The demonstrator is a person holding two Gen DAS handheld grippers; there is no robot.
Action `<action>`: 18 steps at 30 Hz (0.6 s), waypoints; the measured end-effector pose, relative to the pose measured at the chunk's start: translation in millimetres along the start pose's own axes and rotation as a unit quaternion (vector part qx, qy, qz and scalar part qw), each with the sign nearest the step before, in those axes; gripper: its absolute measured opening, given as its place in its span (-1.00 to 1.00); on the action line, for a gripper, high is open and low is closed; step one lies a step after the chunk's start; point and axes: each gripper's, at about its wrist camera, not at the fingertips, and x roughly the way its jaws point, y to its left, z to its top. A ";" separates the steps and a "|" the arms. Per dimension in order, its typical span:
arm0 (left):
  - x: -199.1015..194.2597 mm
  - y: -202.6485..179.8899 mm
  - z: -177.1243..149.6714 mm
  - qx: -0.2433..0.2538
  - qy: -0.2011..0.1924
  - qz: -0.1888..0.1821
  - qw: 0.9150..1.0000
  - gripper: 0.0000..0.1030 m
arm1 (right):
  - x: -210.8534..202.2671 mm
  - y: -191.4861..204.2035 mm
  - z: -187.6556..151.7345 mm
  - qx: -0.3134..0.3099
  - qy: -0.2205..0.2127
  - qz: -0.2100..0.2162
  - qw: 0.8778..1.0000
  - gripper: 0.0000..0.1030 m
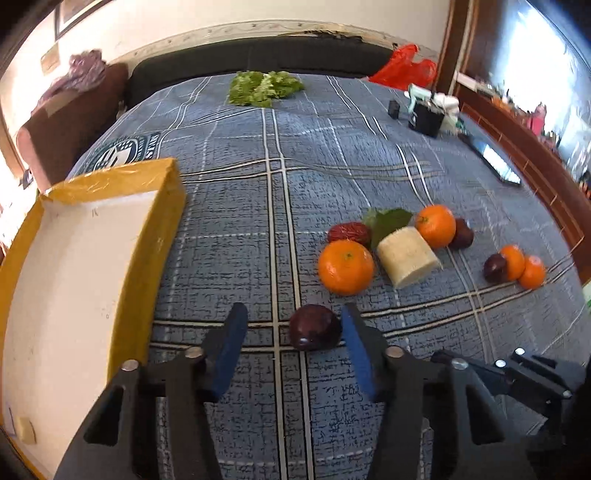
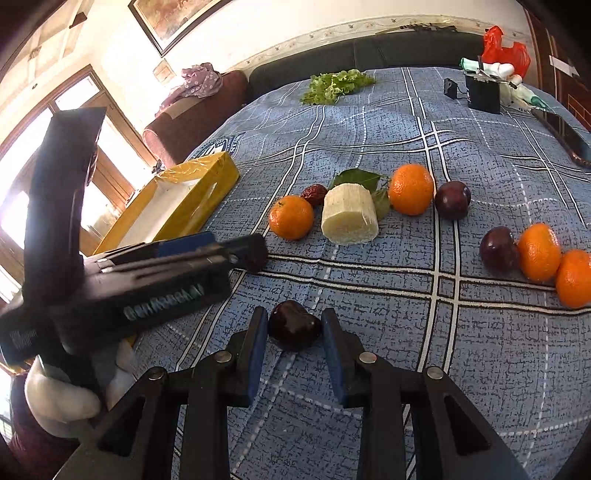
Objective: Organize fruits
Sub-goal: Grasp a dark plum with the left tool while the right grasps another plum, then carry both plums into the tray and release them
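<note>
Sunlit window [image 2: 22, 206], framed picture [image 2: 173, 18]

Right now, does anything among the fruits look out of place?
Yes. A pale, cream-coloured cut cylinder lies among the oranges and plums, resting on green leaves. It is fibrous, unlike the round fruits.

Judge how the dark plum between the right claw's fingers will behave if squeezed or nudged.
The plum looks round and glossy, so it may slip or roll on the soft blue plaid bedspread. Its small size suggests it is light. The right claw brackets it with fingers open, so gentle closing seems wise to avoid bruising.
</note>
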 end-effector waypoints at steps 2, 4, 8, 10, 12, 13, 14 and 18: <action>6.0 -4.0 -1.2 0.010 0.008 0.004 1.000 -0.29 | 0.1 -0.3 -0.1 0.000 0.000 0.000 1.000 -0.35; 5.8 -3.4 -1.9 0.009 0.003 0.009 1.000 -0.47 | 1.1 1.2 -0.8 -0.004 0.002 -0.002 1.000 -0.35; -0.3 -0.1 -3.9 -0.010 -0.003 0.001 1.000 -0.48 | 1.2 1.6 -0.5 -0.007 -0.001 -0.006 1.000 -0.35; -9.6 3.1 -6.6 -0.029 -0.013 -0.006 0.999 -0.48 | 1.1 2.1 -0.7 -0.007 -0.003 -0.009 1.000 -0.35; -28.7 14.6 -12.8 -0.062 -0.029 -0.021 0.997 -0.47 | 0.6 3.2 -0.7 -0.009 -0.006 -0.010 1.000 -0.35; -38.2 21.0 -15.1 -0.076 -0.036 -0.025 0.996 -0.47 | -0.2 4.1 -0.9 -0.010 -0.009 -0.011 1.000 -0.35; -46.2 26.1 -17.7 -0.086 -0.042 -0.027 0.995 -0.47 | -0.8 4.4 -0.4 -0.012 -0.012 -0.013 1.000 -0.35; -85.5 60.6 -31.9 -0.125 -0.072 -0.012 0.989 -0.47 | -8.5 13.2 0.1 -0.027 -0.035 -0.022 0.999 -0.36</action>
